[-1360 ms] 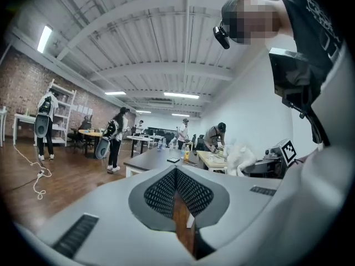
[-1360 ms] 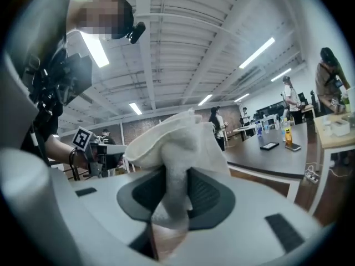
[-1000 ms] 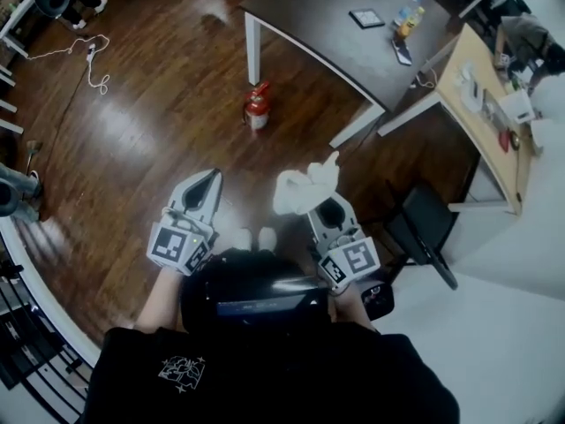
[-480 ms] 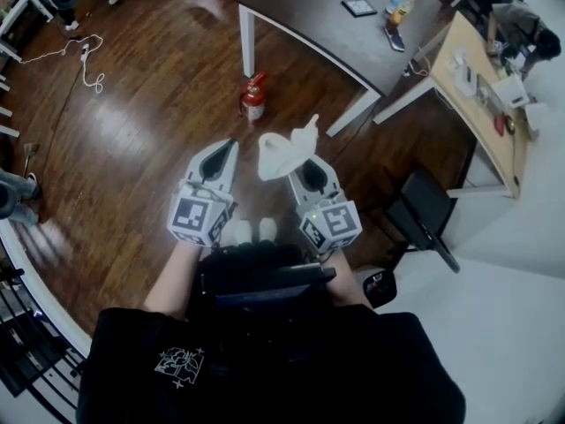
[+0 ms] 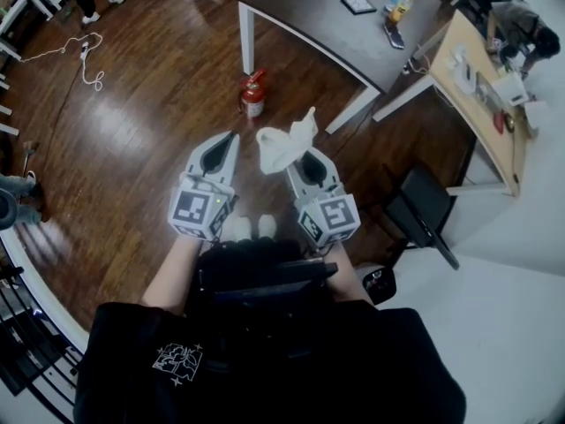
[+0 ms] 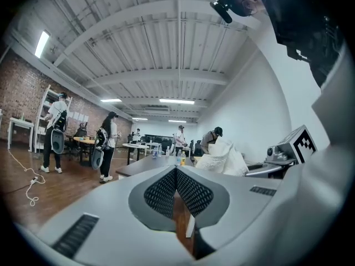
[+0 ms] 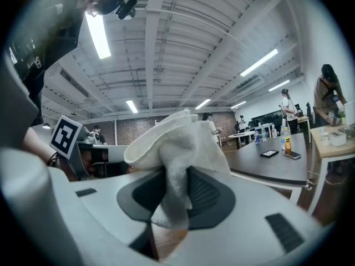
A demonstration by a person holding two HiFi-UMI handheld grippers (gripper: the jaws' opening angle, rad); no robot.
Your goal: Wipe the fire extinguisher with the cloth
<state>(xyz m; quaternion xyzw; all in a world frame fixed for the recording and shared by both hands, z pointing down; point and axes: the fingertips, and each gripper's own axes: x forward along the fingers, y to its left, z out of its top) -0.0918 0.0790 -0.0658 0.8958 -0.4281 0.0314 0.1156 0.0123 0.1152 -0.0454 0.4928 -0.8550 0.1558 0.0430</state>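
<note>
Right gripper [image 5: 297, 157] raised, clamping cloth [image 5: 281, 145].

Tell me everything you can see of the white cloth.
The cloth is white, soft and towel-like, bunched into loose folds. The right tool is shut on a pinched part of it. The rest puffs out beyond the jaws, with one corner pointing up and a short tail hanging nearer the tool's body. It is held in the air over the wooden floor, touching only that tool, well apart from the fire extinguisher standing on the floor ahead.
</note>
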